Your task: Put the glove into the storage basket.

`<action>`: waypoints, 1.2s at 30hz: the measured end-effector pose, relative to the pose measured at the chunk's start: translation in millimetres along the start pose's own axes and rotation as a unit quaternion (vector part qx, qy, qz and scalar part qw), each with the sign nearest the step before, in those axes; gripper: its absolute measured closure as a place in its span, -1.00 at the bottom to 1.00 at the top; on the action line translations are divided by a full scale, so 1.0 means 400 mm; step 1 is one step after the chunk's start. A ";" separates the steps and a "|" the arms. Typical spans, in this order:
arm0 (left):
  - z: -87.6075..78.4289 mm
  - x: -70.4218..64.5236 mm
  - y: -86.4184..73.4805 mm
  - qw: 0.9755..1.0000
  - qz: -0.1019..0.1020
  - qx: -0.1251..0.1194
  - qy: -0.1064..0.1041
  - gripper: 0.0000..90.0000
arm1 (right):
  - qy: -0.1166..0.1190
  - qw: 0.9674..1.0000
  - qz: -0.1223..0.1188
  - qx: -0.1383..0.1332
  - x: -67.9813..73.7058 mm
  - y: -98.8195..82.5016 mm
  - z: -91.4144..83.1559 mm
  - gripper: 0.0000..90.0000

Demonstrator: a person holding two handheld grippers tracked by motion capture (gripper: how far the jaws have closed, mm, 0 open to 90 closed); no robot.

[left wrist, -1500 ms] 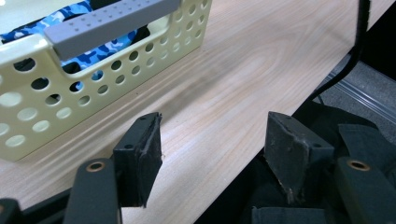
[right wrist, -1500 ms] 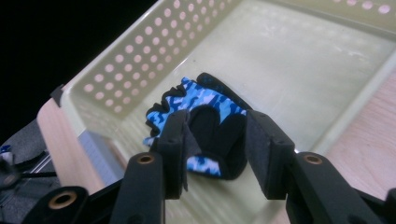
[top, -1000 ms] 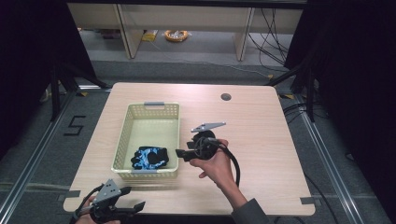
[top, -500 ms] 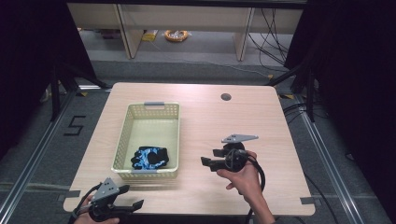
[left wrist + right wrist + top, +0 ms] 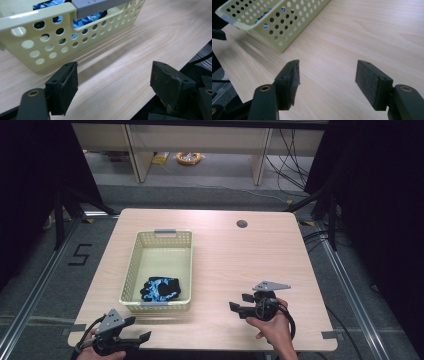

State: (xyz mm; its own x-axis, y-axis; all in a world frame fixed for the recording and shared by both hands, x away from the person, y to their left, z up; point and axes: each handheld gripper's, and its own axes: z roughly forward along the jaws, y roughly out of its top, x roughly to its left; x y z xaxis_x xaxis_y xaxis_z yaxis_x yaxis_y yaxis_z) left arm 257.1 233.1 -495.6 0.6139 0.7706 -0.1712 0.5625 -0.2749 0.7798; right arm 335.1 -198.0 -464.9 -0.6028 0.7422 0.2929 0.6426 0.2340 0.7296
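The glove (image 5: 161, 289) lies in the basket (image 5: 131, 270) at eleven o'clock from the nearer left gripper (image 5: 135, 340); both grippers' jaws gape empty.

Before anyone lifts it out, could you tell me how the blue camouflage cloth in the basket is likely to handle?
The cloth lies crumpled in the basket, so it is probably floppy and would drape. It looks thin, so likely light. Being soft, it should not roll.
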 end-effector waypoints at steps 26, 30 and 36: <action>0.006 -0.009 -0.005 1.000 0.013 0.004 -0.004 -0.52 | 0.032 0.999 -0.037 -0.020 0.033 -0.068 -0.031 -0.42; 0.006 -0.011 -0.006 1.000 0.015 0.009 -0.006 -0.52 | 0.035 0.998 -0.041 -0.019 0.041 -0.079 -0.032 -0.44; 0.009 -0.016 -0.008 1.000 0.021 0.010 -0.007 -0.52 | 0.037 0.998 -0.046 -0.012 0.049 -0.099 -0.035 -0.46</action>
State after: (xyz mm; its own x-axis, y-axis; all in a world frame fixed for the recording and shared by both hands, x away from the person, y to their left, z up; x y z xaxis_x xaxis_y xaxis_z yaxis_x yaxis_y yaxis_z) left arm 253.5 227.0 -499.0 0.6446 0.7501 -0.1480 0.5477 -0.3179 0.7739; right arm 291.2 -201.3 -479.4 -0.6920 0.6701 0.2686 0.5724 0.2826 0.7697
